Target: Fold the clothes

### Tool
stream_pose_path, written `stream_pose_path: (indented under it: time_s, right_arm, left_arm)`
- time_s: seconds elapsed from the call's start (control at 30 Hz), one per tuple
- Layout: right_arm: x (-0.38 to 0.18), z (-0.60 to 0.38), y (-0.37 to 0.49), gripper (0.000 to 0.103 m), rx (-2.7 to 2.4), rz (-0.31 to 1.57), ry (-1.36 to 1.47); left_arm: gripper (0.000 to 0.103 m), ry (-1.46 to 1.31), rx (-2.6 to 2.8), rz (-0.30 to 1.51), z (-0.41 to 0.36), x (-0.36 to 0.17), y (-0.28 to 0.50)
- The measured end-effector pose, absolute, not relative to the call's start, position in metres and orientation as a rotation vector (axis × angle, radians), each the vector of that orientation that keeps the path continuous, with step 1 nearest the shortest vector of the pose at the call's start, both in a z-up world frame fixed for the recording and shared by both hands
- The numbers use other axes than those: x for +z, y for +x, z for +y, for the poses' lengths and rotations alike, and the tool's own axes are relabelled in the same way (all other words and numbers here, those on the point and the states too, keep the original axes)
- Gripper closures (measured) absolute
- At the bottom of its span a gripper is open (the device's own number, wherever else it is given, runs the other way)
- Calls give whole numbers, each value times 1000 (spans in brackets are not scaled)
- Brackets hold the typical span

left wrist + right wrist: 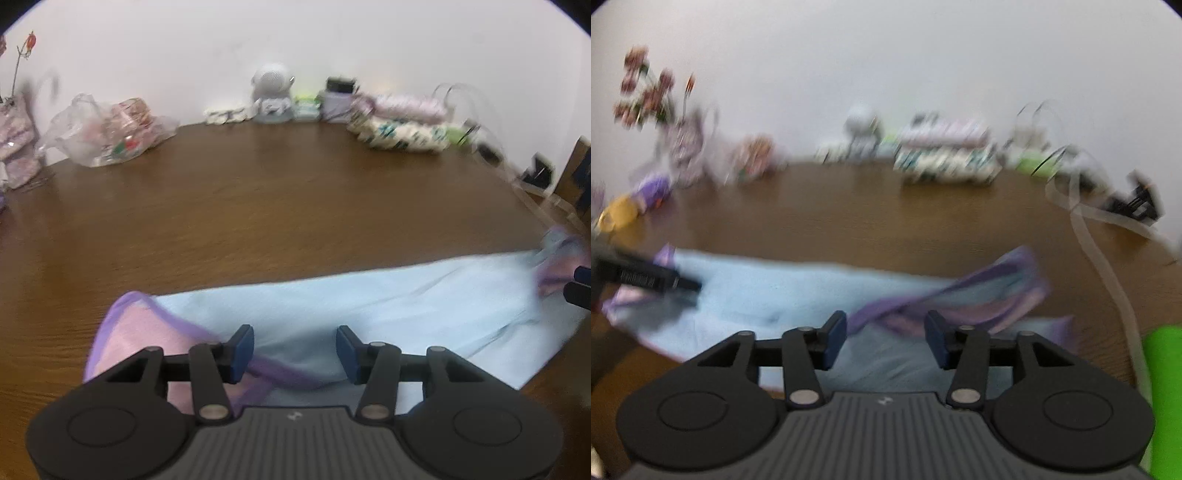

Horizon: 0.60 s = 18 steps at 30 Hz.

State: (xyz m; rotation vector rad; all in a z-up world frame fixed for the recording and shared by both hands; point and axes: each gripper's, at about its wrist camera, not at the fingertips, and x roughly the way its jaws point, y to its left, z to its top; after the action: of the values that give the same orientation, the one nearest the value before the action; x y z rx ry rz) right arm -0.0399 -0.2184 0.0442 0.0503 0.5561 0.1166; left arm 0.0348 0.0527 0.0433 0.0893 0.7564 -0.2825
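A: Left wrist view?
B: The left claw [294, 350] gapes wide, gripping nothing, over the light blue garment [369, 314] lying on the brown table [258, 192]; a pink, purple-edged corner [133, 339] is turned up.
A: Right wrist?
B: Blurry. The right claw [885, 341] is equally spread, empty, above a rumpled purple fold [960, 299].

Brown wooden table [258, 192] against a plain white wall [295, 37] — evenly lit.
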Motion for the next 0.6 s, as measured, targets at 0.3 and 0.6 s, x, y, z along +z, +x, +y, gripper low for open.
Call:
stream_pose_path:
  time_s: [0.3,0.6]
  right_arm:
    - [50,-242,-37,22,-83,529,170]
    - [48,-248,-46,20,-129,590,253]
  left_arm:
    - [47,119,-399,740,22,46,33]
    - [47,17,-536,764,-34,59,67]
